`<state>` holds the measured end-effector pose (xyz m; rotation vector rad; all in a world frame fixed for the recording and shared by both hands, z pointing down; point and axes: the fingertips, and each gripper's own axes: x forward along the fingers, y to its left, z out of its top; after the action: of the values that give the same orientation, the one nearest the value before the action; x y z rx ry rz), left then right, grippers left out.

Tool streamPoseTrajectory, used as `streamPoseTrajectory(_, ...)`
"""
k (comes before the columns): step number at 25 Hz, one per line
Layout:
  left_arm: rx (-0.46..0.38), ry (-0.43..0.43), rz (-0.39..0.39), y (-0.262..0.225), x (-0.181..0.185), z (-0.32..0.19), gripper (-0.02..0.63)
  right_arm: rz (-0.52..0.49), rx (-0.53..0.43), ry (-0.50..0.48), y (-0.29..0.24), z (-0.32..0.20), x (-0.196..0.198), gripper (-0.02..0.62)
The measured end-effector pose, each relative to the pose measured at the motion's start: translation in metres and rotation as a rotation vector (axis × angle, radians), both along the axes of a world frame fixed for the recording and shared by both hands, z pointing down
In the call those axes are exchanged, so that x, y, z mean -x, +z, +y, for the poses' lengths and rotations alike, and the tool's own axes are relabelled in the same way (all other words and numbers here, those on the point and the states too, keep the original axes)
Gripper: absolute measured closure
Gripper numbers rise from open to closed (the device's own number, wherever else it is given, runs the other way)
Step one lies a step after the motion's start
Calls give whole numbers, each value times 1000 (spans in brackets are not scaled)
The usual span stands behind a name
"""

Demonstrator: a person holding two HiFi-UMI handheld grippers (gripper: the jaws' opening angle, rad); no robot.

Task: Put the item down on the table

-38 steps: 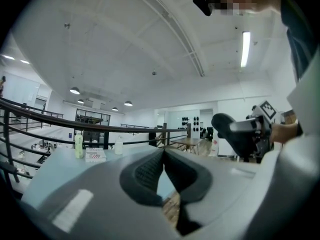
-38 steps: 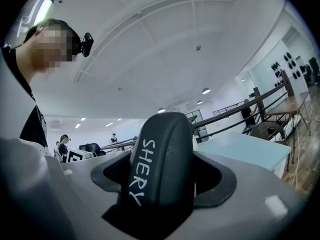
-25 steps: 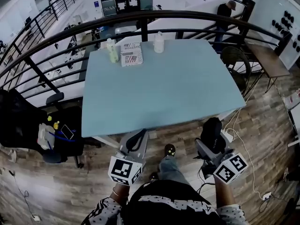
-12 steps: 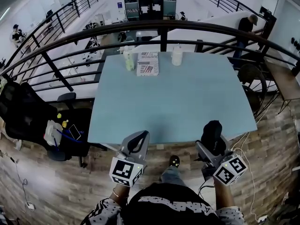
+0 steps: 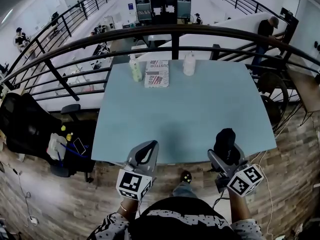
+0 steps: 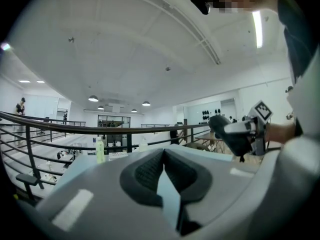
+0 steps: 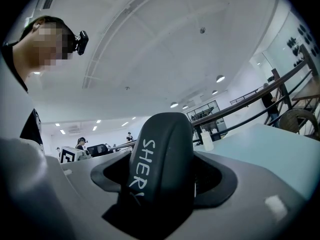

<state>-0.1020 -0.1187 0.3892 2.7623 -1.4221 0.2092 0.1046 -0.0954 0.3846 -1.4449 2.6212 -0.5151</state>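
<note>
The item is a black rounded object [image 5: 225, 139] with white lettering, also seen close up in the right gripper view [image 7: 162, 149]. My right gripper [image 5: 227, 151] is shut on it [image 7: 165, 178] and holds it at the near edge of the light blue table [image 5: 190, 109]. My left gripper [image 5: 149, 146] hovers at the same edge, further left. Its pads meet at the tips with nothing between them [image 6: 161, 154]. In the left gripper view the right gripper with the item [image 6: 235, 134] shows off to the right.
At the table's far edge stand a green bottle [image 5: 135, 69], a printed box [image 5: 157, 74] and a white bottle [image 5: 189, 63]. A dark metal railing [image 5: 170, 33] runs behind the table. A black chair with clutter [image 5: 30, 126] sits on the wooden floor at left.
Both grippers have come closer to the table's near edge, and the black item now overlaps that edge. The head view has swung so the table sits more centred.
</note>
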Motion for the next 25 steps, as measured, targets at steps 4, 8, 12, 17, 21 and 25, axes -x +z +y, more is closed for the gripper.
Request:
streamPoseTrajectory(4,-1,-25,-5,-4,-1,-16,606,-7,4,-19,0,-20,-3,221)
streamPoseTrajectory(8,24,-37,-22,-3,-6,-29,606,-13,1,-37,-1,-38,-6,221)
streamPoseTrajectory(12,2,-41,-23,-9,-15,-44,606,-12,6,-39,2,-59,-15,221)
streamPoseTrajectory(17,-7,-74,-23,-12,-17,-62,606,-15,11,-66,4,-84,-19,221)
streamPoseTrajectory(21,-6,-92,-24,-13,-24,-75,606,-19,8,-81,3,-104,-25,221)
streamPoseTrajectory(25,-1,-110,-26,-9,-32,-88,606,-25,11,-93,6,-122,-34,221)
